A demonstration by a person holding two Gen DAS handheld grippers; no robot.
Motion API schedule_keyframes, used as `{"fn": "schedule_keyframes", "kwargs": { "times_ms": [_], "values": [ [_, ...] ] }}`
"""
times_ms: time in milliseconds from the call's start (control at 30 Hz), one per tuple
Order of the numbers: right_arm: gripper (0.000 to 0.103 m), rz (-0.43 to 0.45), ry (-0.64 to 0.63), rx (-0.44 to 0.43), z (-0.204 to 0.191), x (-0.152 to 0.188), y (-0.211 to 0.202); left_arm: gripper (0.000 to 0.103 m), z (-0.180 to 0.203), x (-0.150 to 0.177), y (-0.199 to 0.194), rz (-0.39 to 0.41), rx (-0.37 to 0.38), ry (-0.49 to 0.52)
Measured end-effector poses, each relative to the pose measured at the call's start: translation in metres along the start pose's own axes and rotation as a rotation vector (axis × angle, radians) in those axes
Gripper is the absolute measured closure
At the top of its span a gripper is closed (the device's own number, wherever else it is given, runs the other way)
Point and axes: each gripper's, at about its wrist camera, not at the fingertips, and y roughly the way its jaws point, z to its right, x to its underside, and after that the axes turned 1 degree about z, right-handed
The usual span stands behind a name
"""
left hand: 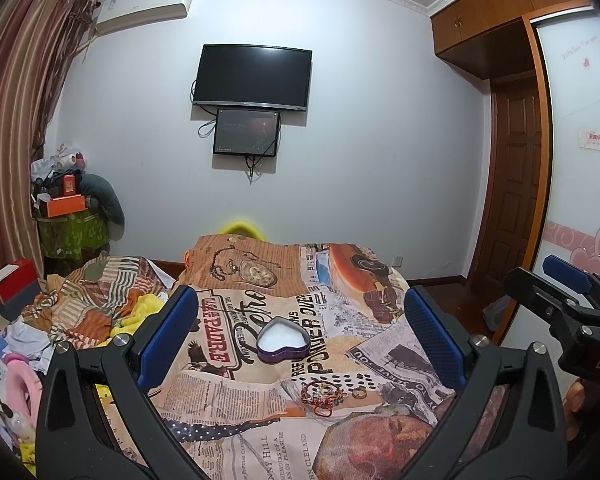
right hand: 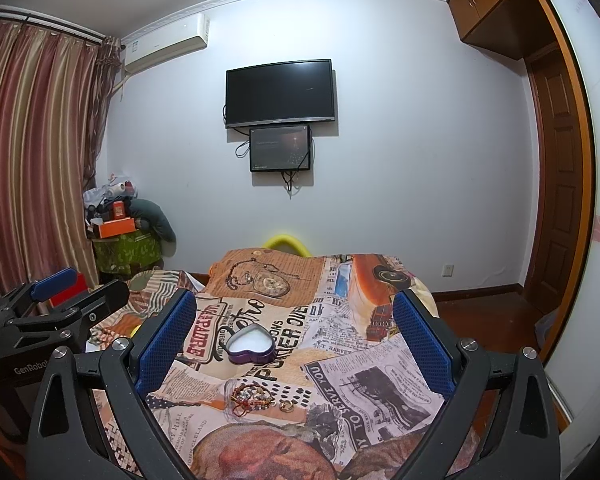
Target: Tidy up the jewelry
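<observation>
Newsprint-pattern bed (left hand: 260, 432) carries open heart tin (left hand: 283, 340) beyond tangled jewelry (left hand: 322, 396); left tongs (left hand: 300, 332) and right tongs (right hand: 296, 332) both gape empty.

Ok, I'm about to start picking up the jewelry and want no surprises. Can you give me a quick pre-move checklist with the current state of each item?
1. Left gripper jaws open, nothing held: ok.
2. Right gripper jaws open, nothing held: ok.
3. Heart-shaped tin lid off, ready to receive: ok.
4. Jewelry pile in view, unobstructed: ok.
5. Pieces untangled from each other: cannot tell.
6. Gold ring lying apart from the pile: ok.
</observation>
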Motion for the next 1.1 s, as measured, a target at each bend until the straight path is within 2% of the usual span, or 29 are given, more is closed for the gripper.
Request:
{"fn": "schedule_keyframes", "kwargs": {
  "times_ms": [1100],
  "values": [
    [0.005, -0.021, 0.006, 0.000, 0.001, 0.014, 0.005, 0.000, -0.001, 0.004, 0.006, -0.018, -0.002, 0.001]
  ]
}}
